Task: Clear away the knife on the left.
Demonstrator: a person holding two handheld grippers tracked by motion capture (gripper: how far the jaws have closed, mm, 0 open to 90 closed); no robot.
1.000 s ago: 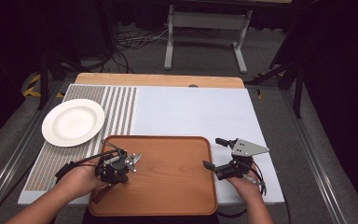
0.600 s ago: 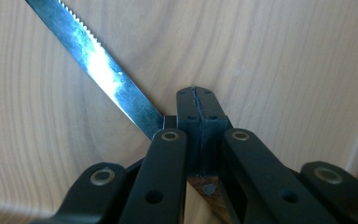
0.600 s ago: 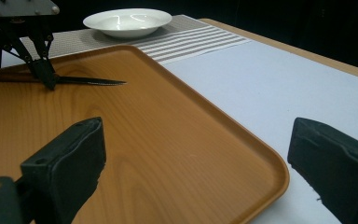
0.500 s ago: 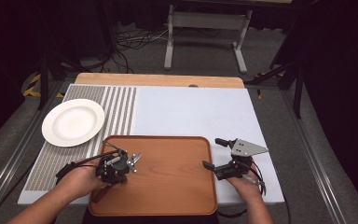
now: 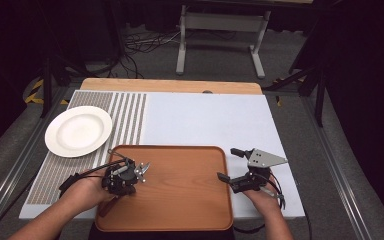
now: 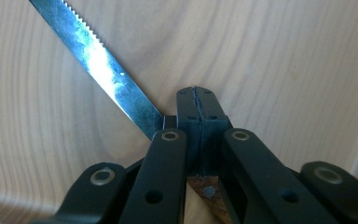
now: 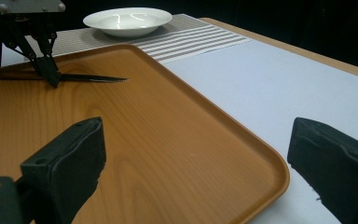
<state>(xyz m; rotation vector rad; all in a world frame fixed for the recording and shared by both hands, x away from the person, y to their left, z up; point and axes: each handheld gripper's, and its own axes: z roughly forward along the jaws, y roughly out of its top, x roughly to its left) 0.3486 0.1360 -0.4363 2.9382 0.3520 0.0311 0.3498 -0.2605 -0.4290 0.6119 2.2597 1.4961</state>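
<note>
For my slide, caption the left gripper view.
Left gripper shut on a serrated knife over the wooden tray.

Knife (image 6: 107, 70): blade tip cut off by top edge in left gripper view; handle mostly hidden under the left gripper's (image 6: 199, 122) closed fingers. Tray's (image 5: 180, 200) near rim hidden behind forearms.

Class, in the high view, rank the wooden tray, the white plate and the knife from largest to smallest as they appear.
1. Wooden tray
2. White plate
3. Knife, mostly hidden under the left claw, so its full length is unsure.
</note>
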